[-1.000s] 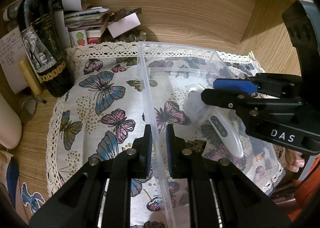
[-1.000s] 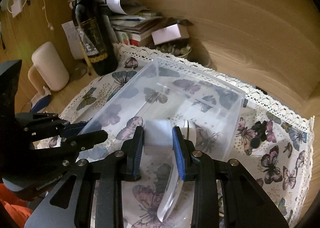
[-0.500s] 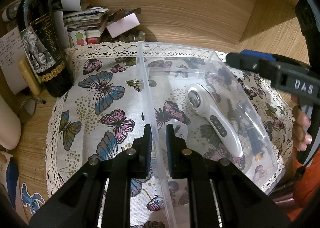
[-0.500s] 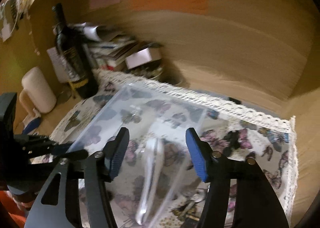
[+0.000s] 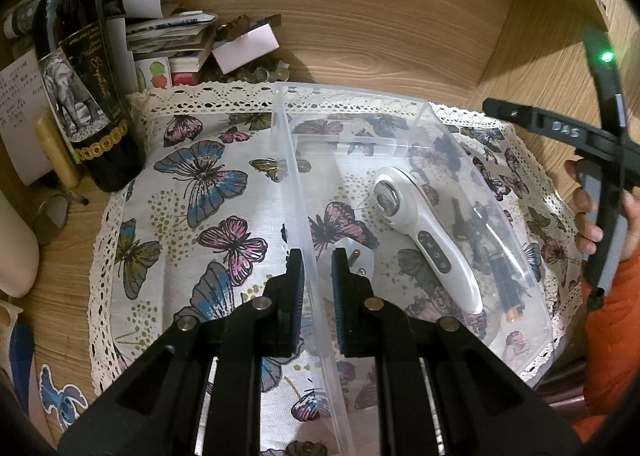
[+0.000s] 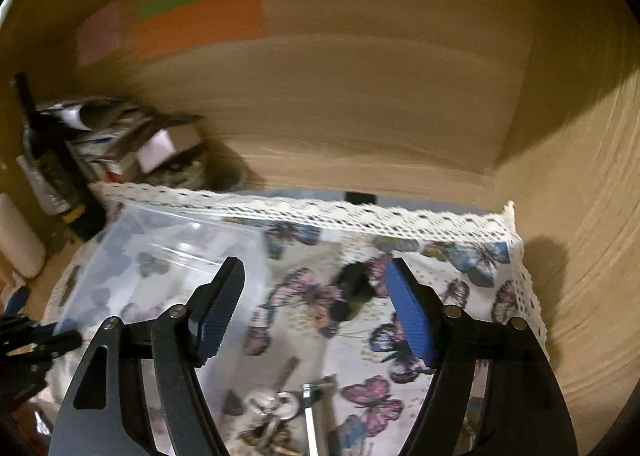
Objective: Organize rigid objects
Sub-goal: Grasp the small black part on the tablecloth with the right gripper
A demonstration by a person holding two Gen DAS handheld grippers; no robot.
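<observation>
A clear plastic bin (image 5: 400, 127) stands on the butterfly cloth (image 5: 208, 191). My left gripper (image 5: 317, 284) is shut on the bin's left wall. Inside the bin lie a white handheld device (image 5: 424, 232), a white plug adapter (image 5: 354, 256) and a dark pen-like stick (image 5: 500, 268). My right gripper (image 6: 316, 304) hovers over the cloth right of the bin (image 6: 168, 252), its jaws opening with nothing between them. Under it on the cloth sits a small dark object (image 6: 352, 292), blurred. Nearer the camera lie a bunch of keys (image 6: 272, 412) and a metal tool (image 6: 310, 416).
A dark wine bottle (image 5: 80, 95) stands at the cloth's back left beside stacked papers and small boxes (image 5: 176, 43). A wooden back wall (image 5: 400, 35) and side wall (image 6: 580, 215) close in the space. A hand in an orange sleeve (image 5: 588, 215) holds the right gripper's frame.
The right gripper let go of the white adapter inside the bin, opened wide and swung out to the right over the cloth. The left gripper stayed clamped on the bin wall.
</observation>
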